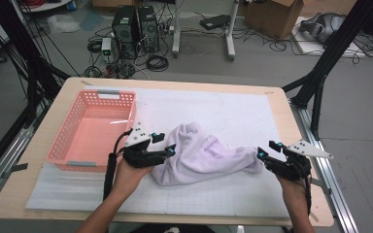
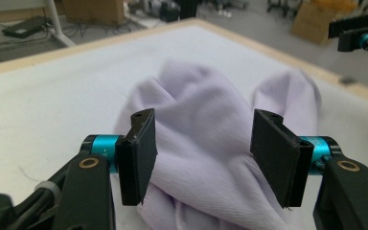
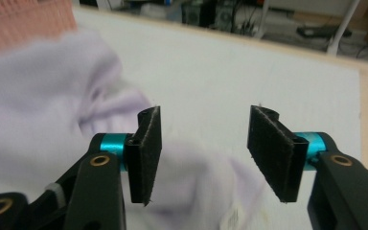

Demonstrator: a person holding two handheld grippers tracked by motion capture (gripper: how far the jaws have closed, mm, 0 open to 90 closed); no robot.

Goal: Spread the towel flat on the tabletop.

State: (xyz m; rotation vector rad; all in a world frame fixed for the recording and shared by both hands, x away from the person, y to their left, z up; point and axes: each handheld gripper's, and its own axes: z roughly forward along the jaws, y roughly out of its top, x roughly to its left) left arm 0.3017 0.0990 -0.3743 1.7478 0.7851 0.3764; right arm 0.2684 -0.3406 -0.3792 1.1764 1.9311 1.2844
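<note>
A crumpled pale lilac cloth (image 1: 204,153) lies on the white mat (image 1: 223,109) in the middle of the table. My left gripper (image 1: 166,144) is at the cloth's left end, held in a hand. In the left gripper view its jaws stand apart (image 2: 203,153), with the cloth (image 2: 201,105) bunched between and beyond them, and the pads are not pressing it. My right gripper (image 1: 267,149) is at the cloth's right tip. Its jaws stand apart too (image 3: 205,148), the cloth (image 3: 38,96) lying below and to the left with nothing gripped.
A pink plastic basket (image 1: 97,96) stands on the table's left side, close behind my left gripper, and looks to have nothing in it. The wooden table edge (image 1: 291,126) runs close to my right hand. Computers, cables and boxes lie on the floor beyond.
</note>
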